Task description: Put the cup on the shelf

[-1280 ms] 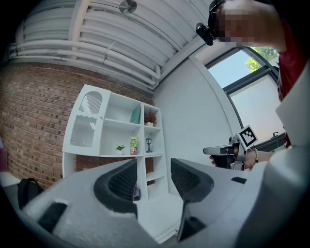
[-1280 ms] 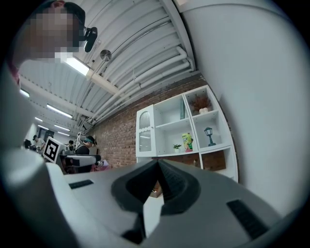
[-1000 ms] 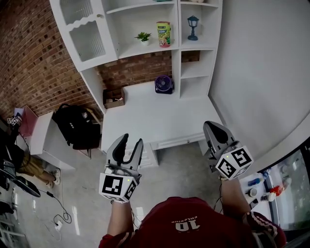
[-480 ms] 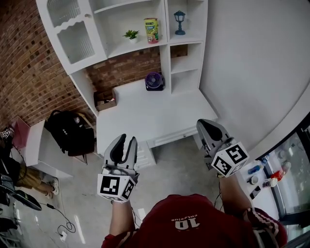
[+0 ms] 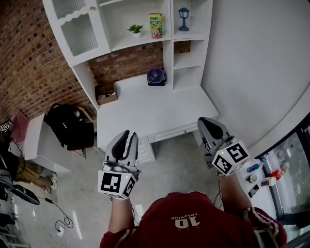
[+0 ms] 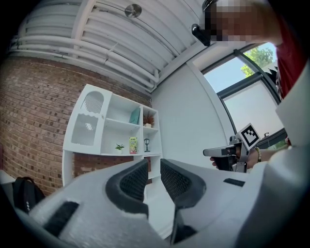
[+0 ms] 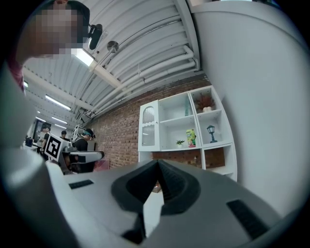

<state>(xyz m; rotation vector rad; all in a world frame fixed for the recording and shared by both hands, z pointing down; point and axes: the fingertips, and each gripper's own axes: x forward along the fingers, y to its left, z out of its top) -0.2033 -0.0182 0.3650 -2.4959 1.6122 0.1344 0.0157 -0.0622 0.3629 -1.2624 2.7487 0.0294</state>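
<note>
Faces a tall white shelf unit set against brick, with a white table built in beneath it. Stands well back from both, over bare floor. Holds the left gripper and the right gripper out in front, roughly level and pointing toward the unit, with nothing in either.

Has just been closing the left fingers, now down to a narrow slit with only air between the pads. Shows the right fingers pressed together at the tips, also on nothing. Reads as an empty-handed closing rather than a grasp, so probably no carrying under way.

Finds the only cup-like thing, a yellow-green printed cup, upright on the unit's middle shelf, just beside a small potted plant, with a little lantern in the next compartment. Sits well apart from both pairs of fingers, up and ahead of them, touching neither. Looks, on that evidence, already placed. No other cup in sight.
</note>
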